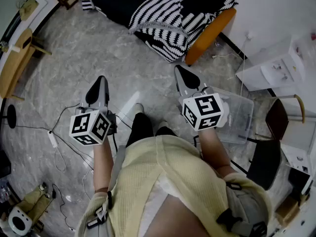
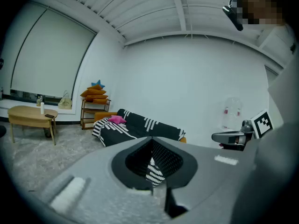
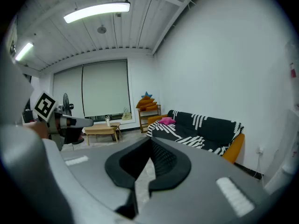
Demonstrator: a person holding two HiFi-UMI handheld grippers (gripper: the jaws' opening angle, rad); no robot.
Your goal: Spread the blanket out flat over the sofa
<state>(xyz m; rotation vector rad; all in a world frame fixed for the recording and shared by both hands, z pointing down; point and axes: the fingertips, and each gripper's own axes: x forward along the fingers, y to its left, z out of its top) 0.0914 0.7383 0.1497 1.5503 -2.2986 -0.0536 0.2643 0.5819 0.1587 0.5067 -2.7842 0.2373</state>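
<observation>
The blanket [image 1: 160,11], one in number, black with white stripes, lies bunched along the single orange sofa [image 1: 213,27] at the top of the head view, with one striped fold hanging over the front edge down to the grey floor [image 1: 89,43] and the sofa's orange end bare at upper right. Two grippers are in use. The left gripper [image 1: 100,83] sits at centre left and the right gripper [image 1: 181,73] at centre right. Each is held out ahead of the person on a bare forearm and pointed toward the sofa, well apart from the blanket. The left gripper view shows that tool's jaws pressed together at the tips with nothing pinched. A narrow slit behind the tips shows only the distant stripes. The right gripper view shows the same: jaws pressed together, empty, with floor visible through the slit. One wooden table [image 1: 14,58] stands at the left edge of the head view. The head view alone shows one clear plastic bin [image 1: 239,117] just right of the right gripper and one white cabinet [image 1: 276,65] at the right edge. The gripper views alone show one pink cushion [image 2: 116,120] lying on the blanket at the sofa's left end. They also show one shelf [image 2: 93,111] beside the sofa, stacked with orange cushions and topped by a blue star. Each gripper view catches the other gripper at its outer edge.
</observation>
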